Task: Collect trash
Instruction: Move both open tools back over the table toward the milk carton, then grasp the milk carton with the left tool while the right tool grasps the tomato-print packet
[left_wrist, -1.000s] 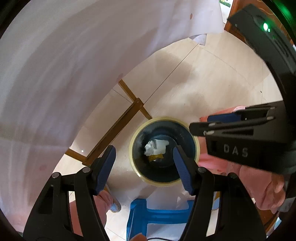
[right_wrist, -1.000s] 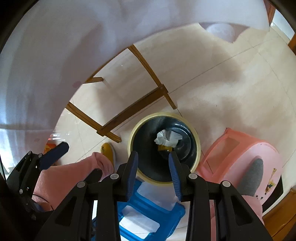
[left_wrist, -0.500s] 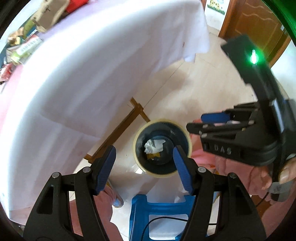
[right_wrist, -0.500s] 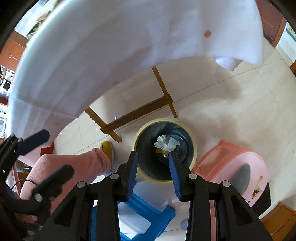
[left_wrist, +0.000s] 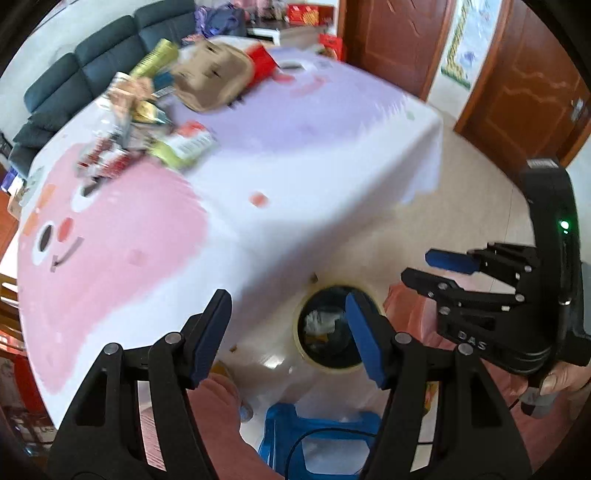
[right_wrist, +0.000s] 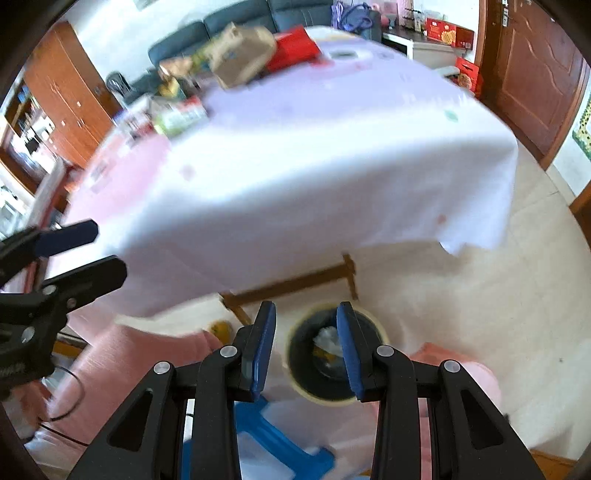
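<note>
On the floor stands a dark trash bin (left_wrist: 334, 363) with a yellowish rim (right_wrist: 295, 384); a crumpled white paper (right_wrist: 327, 338) and a yellow scrap lie inside. My left gripper (left_wrist: 286, 332) hangs open and empty high above it. My right gripper (right_wrist: 306, 347) is also open, jaws narrower, nothing between them. Each gripper shows in the other's view: the right gripper (left_wrist: 417, 266) and the left gripper (right_wrist: 109, 249). On the clothed table (left_wrist: 295, 155) lies a blurred pile of trash: a brown cardboard box (left_wrist: 214, 77), a red box (left_wrist: 262, 62), a green and red packet (left_wrist: 184, 144) and wrappers (left_wrist: 110, 147).
A blue stool (right_wrist: 258, 439) stands below the grippers and a pink stool (right_wrist: 476, 373) right of the bin. The person's pink-clad legs (left_wrist: 221, 413) are by the table edge. The table's wooden crossbar (right_wrist: 295, 284) runs behind the bin. Brown doors (left_wrist: 517, 92) and a dark sofa (left_wrist: 92, 55) stand behind.
Both grippers have risen well above the bin, which now looks smaller. The tabletop with its pile of trash has come into view. Jaw openings are unchanged.
</note>
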